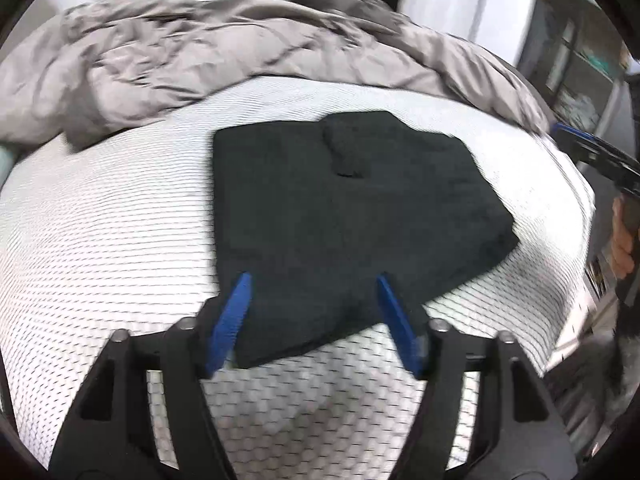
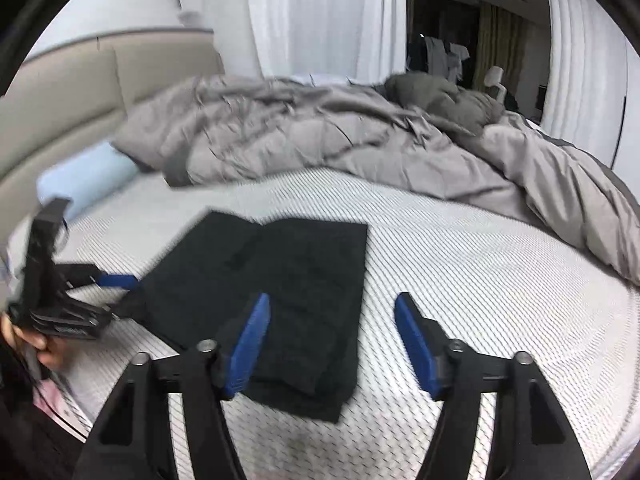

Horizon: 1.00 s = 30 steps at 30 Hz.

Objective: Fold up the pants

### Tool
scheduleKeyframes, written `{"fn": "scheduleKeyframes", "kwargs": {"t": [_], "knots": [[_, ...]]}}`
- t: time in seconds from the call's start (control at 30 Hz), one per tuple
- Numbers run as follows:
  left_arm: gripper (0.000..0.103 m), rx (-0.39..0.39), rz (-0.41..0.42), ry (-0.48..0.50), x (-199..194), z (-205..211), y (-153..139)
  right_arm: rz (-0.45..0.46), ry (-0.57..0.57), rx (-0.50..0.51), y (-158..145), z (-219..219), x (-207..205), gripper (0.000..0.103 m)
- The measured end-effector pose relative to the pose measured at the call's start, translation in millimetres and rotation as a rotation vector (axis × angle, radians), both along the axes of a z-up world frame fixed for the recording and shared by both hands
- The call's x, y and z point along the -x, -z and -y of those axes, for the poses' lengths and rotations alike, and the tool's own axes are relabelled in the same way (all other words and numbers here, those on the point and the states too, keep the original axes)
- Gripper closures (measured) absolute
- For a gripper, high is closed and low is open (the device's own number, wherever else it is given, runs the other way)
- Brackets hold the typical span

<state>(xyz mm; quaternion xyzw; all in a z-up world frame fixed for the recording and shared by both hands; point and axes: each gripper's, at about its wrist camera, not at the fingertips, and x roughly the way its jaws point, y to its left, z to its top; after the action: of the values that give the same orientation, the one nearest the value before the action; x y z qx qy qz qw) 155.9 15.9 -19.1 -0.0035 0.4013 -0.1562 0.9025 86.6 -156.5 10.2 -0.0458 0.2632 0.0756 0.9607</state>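
Pants: black pants (image 1: 344,216) folded on the mattress (image 1: 100,240), ahead of both tools.
Left gripper (image 1: 314,280): wide open, empty.
Right gripper (image 2: 332,304): wide open, empty.
Writing: none readable.

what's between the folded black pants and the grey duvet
Only bare white mattress, seen in both wrist views, separates the pants from the duvet.

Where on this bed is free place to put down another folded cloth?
Bare mattress lies between the black pants and the grey duvet. It is crowded at the pants' near corner, where the open left gripper hovers.
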Motion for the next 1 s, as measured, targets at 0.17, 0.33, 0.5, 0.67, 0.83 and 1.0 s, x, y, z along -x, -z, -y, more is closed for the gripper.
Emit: {"fn": "scheduleKeyframes", "kwargs": {"t": [0.17, 0.33, 0.5, 0.67, 0.83, 1.0], "knots": [[0.034, 0.021, -0.130, -0.163, -21, -26, 27, 0.070, -0.060, -0.033, -2, -17, -33, 0.023], [0.044, 0.076, -0.171, -0.079, -21, -16, 31, -0.032, -0.054, -0.028, 28, -35, -74, 0.023], [0.044, 0.072, -0.205, -0.026, -3, -1, 30, -0.066, -0.079, -0.017, 42, -46, -81, 0.023], [0.044, -0.004, -0.185, -0.033, 24, 7, 15, -0.116, -0.106, 0.005, 53, -54, -88, 0.023], [0.043, -0.035, -0.020, -0.051, 10, 19, -7, -0.193, -0.196, 0.009, 69, -75, -100, 0.046], [0.045, -0.095, -0.060, 0.090, -35, 54, 19, -0.292, -0.234, 0.027, 102, -93, -126, 0.052]]}}
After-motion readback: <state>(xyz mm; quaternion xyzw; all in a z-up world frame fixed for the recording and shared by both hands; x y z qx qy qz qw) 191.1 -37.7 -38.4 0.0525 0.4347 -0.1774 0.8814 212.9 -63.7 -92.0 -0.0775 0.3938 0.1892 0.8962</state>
